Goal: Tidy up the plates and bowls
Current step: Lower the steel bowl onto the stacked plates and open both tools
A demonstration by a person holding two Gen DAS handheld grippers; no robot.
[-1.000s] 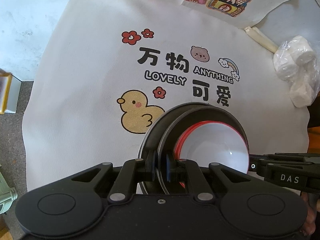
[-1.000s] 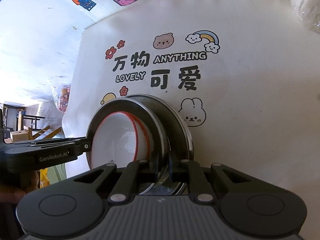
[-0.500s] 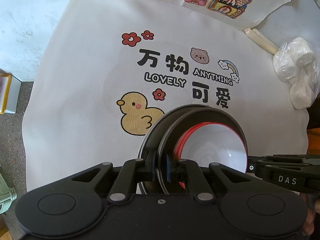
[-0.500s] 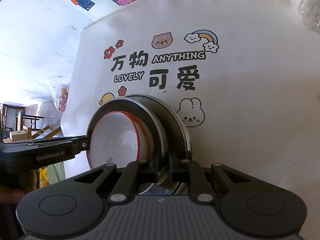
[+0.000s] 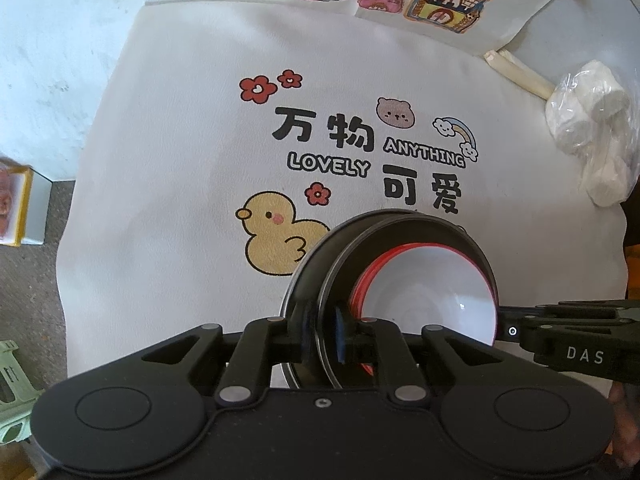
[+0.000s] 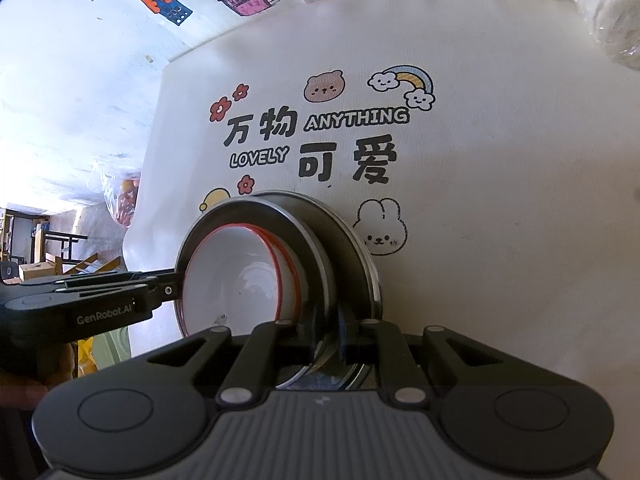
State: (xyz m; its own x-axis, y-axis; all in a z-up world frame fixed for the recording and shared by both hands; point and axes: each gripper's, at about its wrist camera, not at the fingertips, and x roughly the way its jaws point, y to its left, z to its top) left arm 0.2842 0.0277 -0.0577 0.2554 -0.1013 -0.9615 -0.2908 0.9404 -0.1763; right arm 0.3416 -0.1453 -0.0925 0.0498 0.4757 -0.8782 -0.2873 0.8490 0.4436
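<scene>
The left gripper (image 5: 322,334) and the right gripper (image 6: 326,332) each straddle the rim of the metal plate (image 5: 320,256) from opposite sides. Their jaws have just been opening a little, leaving small gaps around the rim. The white bowl (image 5: 424,292) with a red rim sits in the plate, which rests on the white mat (image 5: 168,184).

Cluttered storeroom-like home corner (cartoon mat (image 5: 168,184), stacked boxes (image 6: 36,270) behind)
</scene>
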